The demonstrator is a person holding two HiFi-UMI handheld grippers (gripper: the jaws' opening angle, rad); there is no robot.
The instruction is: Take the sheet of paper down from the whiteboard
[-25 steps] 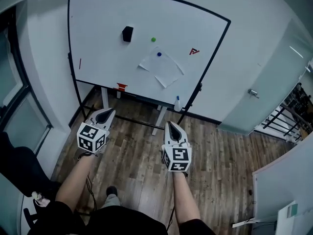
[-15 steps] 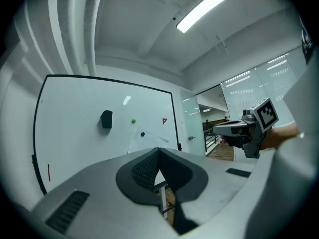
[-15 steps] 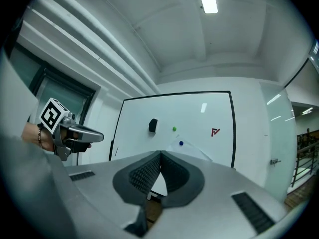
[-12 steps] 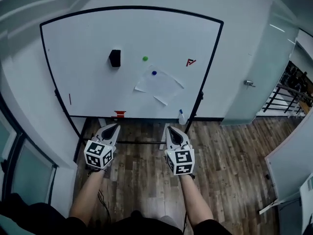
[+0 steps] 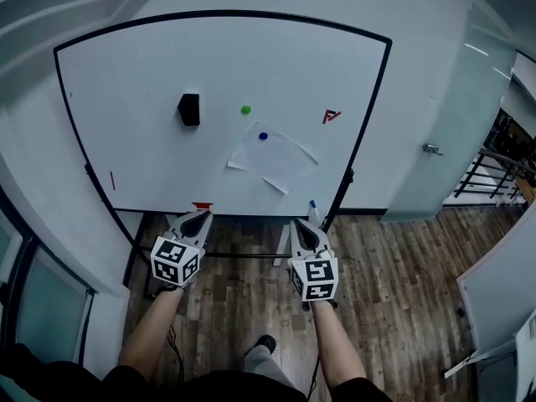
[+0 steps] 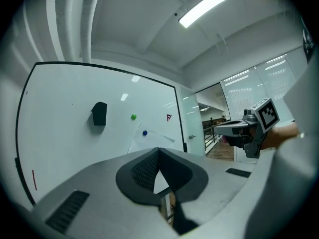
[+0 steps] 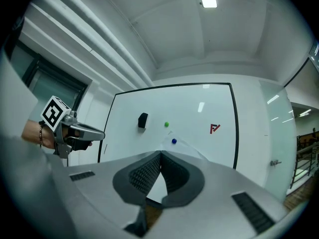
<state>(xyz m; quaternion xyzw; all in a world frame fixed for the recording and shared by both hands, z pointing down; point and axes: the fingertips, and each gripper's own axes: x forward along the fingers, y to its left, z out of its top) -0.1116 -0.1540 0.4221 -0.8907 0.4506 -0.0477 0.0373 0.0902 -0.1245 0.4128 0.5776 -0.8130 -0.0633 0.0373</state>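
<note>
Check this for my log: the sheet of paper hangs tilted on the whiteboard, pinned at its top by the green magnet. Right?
No: the blue magnet pins the sheet of paper, tilted on the whiteboard, at its top; the green magnet sits on bare board above it, as the head view shows.

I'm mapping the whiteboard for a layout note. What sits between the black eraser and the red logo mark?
A green magnet, nearer the black eraser than the red logo mark; the head view shows it best.
</note>
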